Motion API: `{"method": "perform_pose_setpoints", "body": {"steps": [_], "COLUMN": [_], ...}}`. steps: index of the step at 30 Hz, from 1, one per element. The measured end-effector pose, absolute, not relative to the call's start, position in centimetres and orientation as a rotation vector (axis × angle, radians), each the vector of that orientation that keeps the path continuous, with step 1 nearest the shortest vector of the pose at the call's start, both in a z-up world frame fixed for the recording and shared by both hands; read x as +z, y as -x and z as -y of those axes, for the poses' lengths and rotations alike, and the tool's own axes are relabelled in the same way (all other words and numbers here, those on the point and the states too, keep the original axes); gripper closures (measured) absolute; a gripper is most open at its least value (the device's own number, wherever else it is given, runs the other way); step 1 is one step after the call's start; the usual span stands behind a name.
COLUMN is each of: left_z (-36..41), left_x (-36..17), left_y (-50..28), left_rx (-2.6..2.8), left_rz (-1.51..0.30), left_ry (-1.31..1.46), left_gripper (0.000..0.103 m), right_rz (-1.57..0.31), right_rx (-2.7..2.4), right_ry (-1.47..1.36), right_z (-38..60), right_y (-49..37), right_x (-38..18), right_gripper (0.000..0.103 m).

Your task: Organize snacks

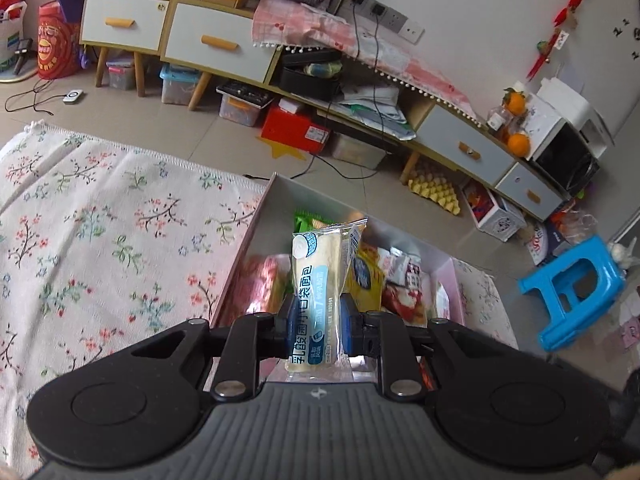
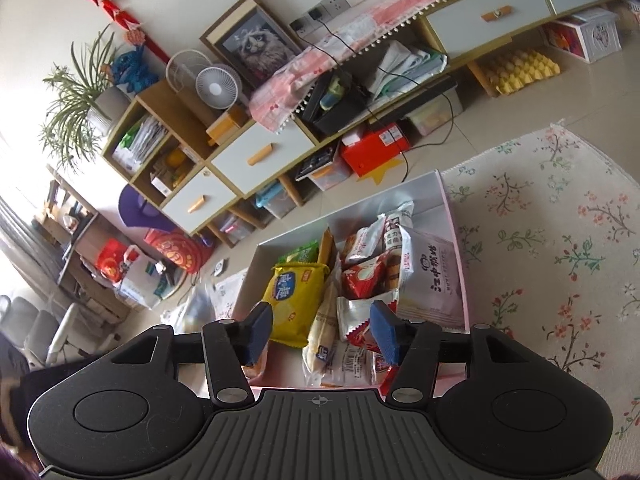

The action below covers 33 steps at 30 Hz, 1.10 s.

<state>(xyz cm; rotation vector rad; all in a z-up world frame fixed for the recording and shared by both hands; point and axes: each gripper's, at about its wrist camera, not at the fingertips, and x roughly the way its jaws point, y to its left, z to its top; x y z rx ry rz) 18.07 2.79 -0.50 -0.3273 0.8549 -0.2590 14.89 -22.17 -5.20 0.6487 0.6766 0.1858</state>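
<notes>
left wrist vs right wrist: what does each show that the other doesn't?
Only left wrist: the left tongs shut on a pale bread packet held over the box, plus a blue stool and oranges on the cabinet.

Only right wrist: the right tongs open and holding nothing, a potted plant and a red-and-white snack packet.

Both: the pink snack box on the floral cloth, the yellow packet and the cat picture.

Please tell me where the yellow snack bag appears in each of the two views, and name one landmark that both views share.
Left wrist: the yellow snack bag is in the box, just right of the held bread packet, partly hidden by it.
Right wrist: the yellow snack bag lies at the left of the box, beyond the left finger.
Shared landmark: the red carton under the cabinet.
</notes>
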Motion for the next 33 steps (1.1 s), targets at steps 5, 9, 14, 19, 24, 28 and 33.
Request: {"method": "perform_pose_setpoints", "body": {"steps": [5,9,14,19,24,28,33], "left_z": [-1.8,-1.7,-2.0,-2.2,-2.5,-2.6,-2.5], "left_x": [-0.7,-0.7,-0.7,-0.8,-1.1,-1.0,-0.4], "left_y": [-19.2,-19.0,-18.1,-17.3,-16.0,-15.0,-13.5], "left_rx": [-0.240,-0.206,-0.213,-0.220,-0.211,-0.180,-0.145], "left_rz": [-0.841,-0.820,-0.825,-0.829,-0.843,-0.854,-0.835], "left_ry": [0.312,0.285,0.260,0.217,0.204,0.169,0.107], "left_gripper": [0.083,0.054,0.049,0.044,0.038,0.030,0.018], "right_rz": [-0.689,-0.690,-0.699,-0.704,-0.693,-0.704,-0.723], "right_rx": [0.175,0.175,0.172,0.167,0.162,0.150,0.137], "right_ry": [-0.655,-0.646,-0.639,-0.602,-0.550,-0.493,-0.438], "right_z": [22.5,22.6,22.5,22.1,21.5,20.8,19.9], "right_y": [-14.9,-14.8,-14.8,-14.6,-13.8,-13.0,-12.2], "right_x": [-5.7,-5.7,-5.8,-5.4,-4.5,-3.8,-3.0], "right_gripper": [0.048,0.048,0.048,0.048,0.039,0.036,0.033]}}
